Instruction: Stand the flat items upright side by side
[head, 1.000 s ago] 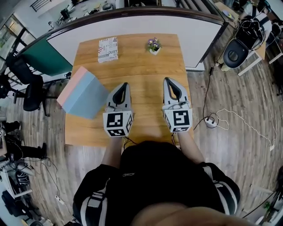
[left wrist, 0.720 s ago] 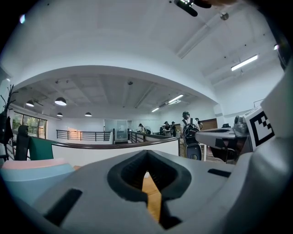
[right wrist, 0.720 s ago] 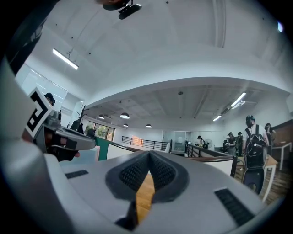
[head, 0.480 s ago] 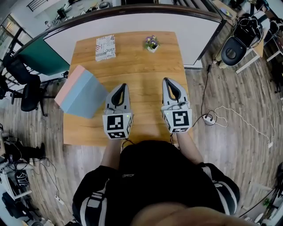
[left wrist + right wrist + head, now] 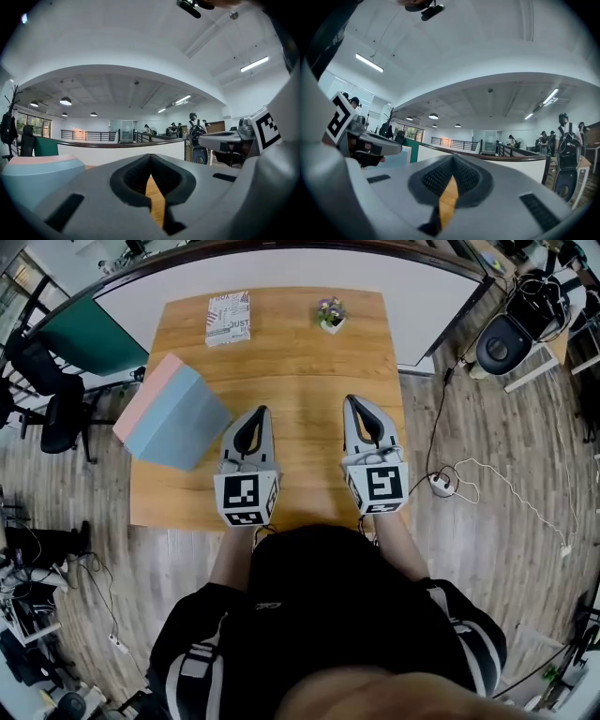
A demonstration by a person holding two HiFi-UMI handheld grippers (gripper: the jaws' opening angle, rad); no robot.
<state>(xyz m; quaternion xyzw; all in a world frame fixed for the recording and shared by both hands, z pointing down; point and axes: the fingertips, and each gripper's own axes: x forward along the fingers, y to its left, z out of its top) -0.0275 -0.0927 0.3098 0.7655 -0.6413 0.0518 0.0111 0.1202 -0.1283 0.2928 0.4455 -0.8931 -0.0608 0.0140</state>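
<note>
- The left gripper (image 5: pixel 259 416) is held over the near half of the table (image 5: pixel 300 362). Its jaws are closed fully together, and nothing is gripped.
- The right gripper (image 5: pixel 357 405) is held level with the left one and apart from it. Its jaws are likewise closed on nothing.
- In each gripper view, only a strip of table wood is seen behind the closed jaws.
- The book (image 5: pixel 228 318) is laid flat near the table's far left corner, well apart from both grippers.
- A pink-and-blue box (image 5: pixel 169 423) is placed at the left edge, overhanging it, near the left gripper.
- A potted plant (image 5: pixel 328 313) is located near the far edge, right of the book.
</note>
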